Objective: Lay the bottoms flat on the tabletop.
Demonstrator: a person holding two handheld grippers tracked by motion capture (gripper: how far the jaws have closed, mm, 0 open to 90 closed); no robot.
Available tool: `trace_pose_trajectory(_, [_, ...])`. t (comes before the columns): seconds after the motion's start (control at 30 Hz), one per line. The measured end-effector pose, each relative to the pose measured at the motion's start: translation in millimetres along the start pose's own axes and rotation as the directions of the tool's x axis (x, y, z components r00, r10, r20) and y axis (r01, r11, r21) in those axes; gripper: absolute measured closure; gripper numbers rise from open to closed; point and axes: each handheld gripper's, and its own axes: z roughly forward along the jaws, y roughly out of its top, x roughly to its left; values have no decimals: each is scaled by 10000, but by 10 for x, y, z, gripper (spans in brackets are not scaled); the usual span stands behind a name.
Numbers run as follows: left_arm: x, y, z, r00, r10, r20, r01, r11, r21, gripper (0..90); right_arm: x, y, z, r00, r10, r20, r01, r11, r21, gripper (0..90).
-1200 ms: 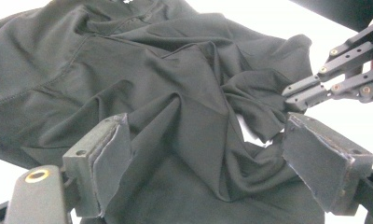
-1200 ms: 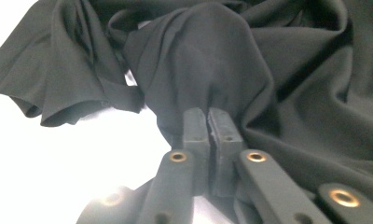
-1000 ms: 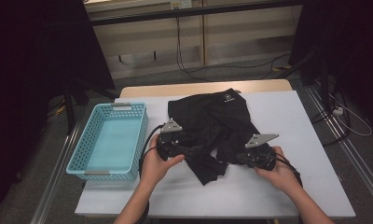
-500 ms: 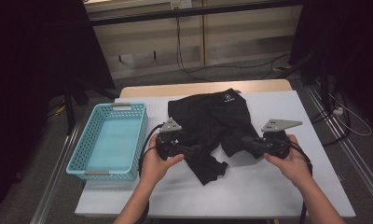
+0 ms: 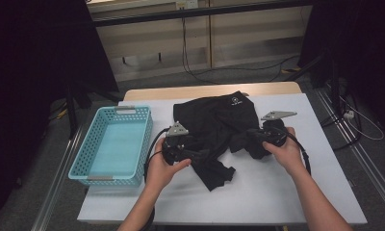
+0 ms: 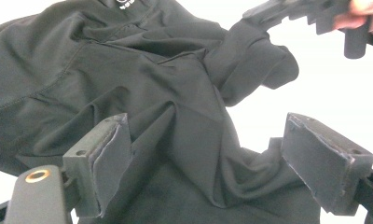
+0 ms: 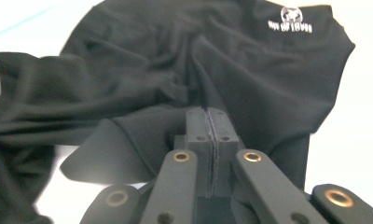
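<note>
**Two grippers, one crumpled shirt: pull it flat before folding**

Two grippers work a black shirt (image 5: pixel 214 130) that lies bunched on the white table (image 5: pixel 277 192), just right of the blue basket (image 5: pixel 114 144). Its printed logo faces up toward the far edge, and a tangle of cloth trails toward the person.

The right gripper (image 5: pixel 258 139) is clamped on a fold of the shirt: in the right gripper view its jaws are pressed flat together with cloth pinched between them, and a flap hangs off to one side. The left gripper (image 6: pixel 222 172) is released, its jaws spread wide over the wrinkled cloth near the shirt's lower part, with nothing between them yet.

The step in hand looks like spreading the shirt out. To do it well:

- Bring the left jaws down on a single edge or hem, not on a thick ridge of several layers; the ridge running between the jaws in the left gripper view would bunch further if pinched whole.
- Close fully before pulling, so the slick cloth does not slip out.
- Draw the two grippers apart, low over the table, so the cloth slides flat rather than lifting and folding back.
- Keep the pull even; a jerk from the right side could drag the whole shirt instead of opening it.
- Mind the cable near the left hand (image 5: pixel 164 166), which could snag the trailing cloth.
</note>
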Motion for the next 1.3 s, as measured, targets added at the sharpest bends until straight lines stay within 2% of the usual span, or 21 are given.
trace_pose_trajectory(0.07, [0, -2, 4, 10000, 13, 1, -13, 10000, 21, 161, -28, -33, 76, 9998, -36, 216, 29, 9995, 326, 890])
trace_pose_trajectory(0.2, [-11, -1, 15, 10000, 30, 37, -30, 10000, 21, 161, -35, -58, 143, 9995, -16, 315, 1, 9989, 462, 863])
trace_pose_trajectory(0.33, [-20, 0, 12, 10000, 53, 55, -53, 10000, 23, 161, -15, -78, 184, 9985, -197, 511, 163, 9976, 677, 779])
trace_pose_trajectory(0.53, [-15, 0, 17, 9999, 42, 130, -43, 10000, 31, 161, 22, -50, 67, 9962, -223, 845, 204, 9995, 225, 626])
trace_pose_trajectory(0.6, [-19, 0, 20, 9999, 42, 141, -43, 10000, 54, 160, 24, -35, 10, 9948, -49, 1018, 43, 10000, 59, 556])
trace_pose_trajectory(0.7, [-23, 2, 16, 9999, 36, 129, -37, 10000, 37, 160, 31, -22, -69, 9935, -105, 1130, 132, 9996, -235, 530])
trace_pose_trajectory(0.8, [-22, 4, 12, 9999, 78, 102, -79, 10000, 38, 160, 48, -35, -142, 9923, -219, 1217, 251, 9994, -247, 497])
trace_pose_trajectory(0.97, [-30, 8, 16, 9999, 114, 111, -115, 9999, 56, 160, 95, -88, -300, 9934, -327, 1098, 377, 9983, -434, 538])
trace_pose_trajectory(1.07, [-40, 12, 16, 9999, 107, 112, -108, 9999, 61, 160, 120, -114, -411, 9942, -266, 1042, 338, 9971, -689, 608])
trace_pose_trajectory(1.2, [-50, 14, 22, 9998, 132, 128, -133, 9999, 37, 160, 181, -167, -515, 9973, -443, 579, 484, 9963, -706, 729])
trace_pose_trajectory(1.3, [-62, 11, 35, 9998, 120, 145, -120, 9999, 53, 160, 235, -232, -507, 9977, -618, 289, 632, 9967, -508, 768])
